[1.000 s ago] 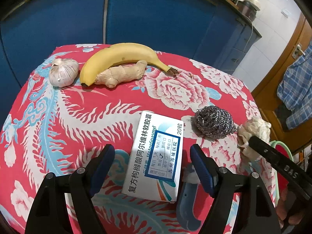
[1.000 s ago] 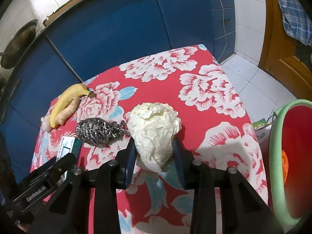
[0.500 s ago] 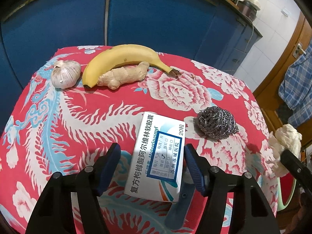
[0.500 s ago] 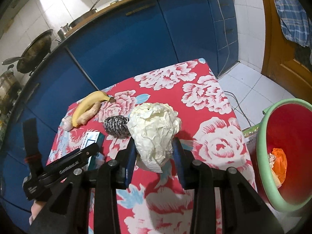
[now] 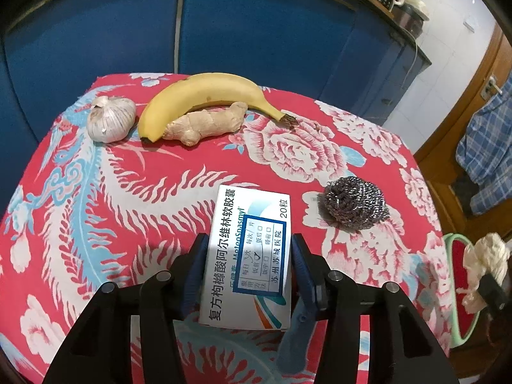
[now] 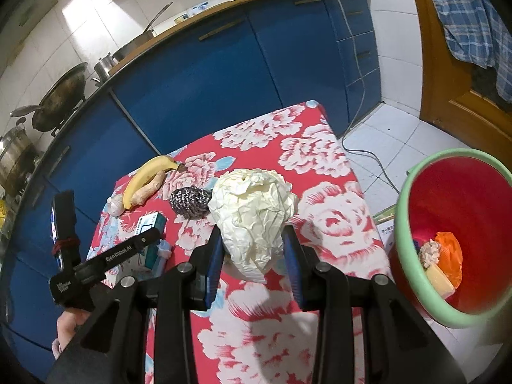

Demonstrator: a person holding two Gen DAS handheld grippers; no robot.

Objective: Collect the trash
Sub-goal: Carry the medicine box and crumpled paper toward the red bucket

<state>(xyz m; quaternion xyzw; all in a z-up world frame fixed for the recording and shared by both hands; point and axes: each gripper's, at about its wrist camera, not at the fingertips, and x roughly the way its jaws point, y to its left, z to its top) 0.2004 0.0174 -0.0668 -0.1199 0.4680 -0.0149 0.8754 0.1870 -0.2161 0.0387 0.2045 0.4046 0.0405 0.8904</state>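
A: Left claw [image 5: 248, 268]?
B: Jaws have just been closing; both blue pads now sit against the long sides of the white medicine box [image 5: 249, 256]. Pinching it.

A: Box orientation?
B: Lies flat on the red floral surface [image 5: 128, 192], printed face up. Long axis runs along the claw's fingers, near end toward the camera, far end toward the banana [image 5: 204, 96]. Slight tilt to the right at the far end.

A: Lifted?
B: Can't tell, looks to be resting on the cloth.

A: Right claw [image 6: 252, 256]?
B: Clamped on a crumpled ball of cream paper [image 6: 252, 214], held above the surface. Ball bulges out above the pads, narrower end down between them.

A: Bin?
B: Red bin with a green rim [image 6: 403, 224] on the floor at the right of the surface, beside the paper ball in the right wrist view. Orange and pale scraps inside it.

A: Other stuff?
B: Garlic bulb [image 5: 110, 118] at the far left, ginger root [image 5: 204, 124] touching the banana's near side, steel scourer [image 5: 353, 206] right of the box, apart from it. Blue cabinets [image 5: 256, 25] behind.

A: Person?
B: Bit of a hand [image 6: 68, 326] under the left claw's handle, right wrist view.
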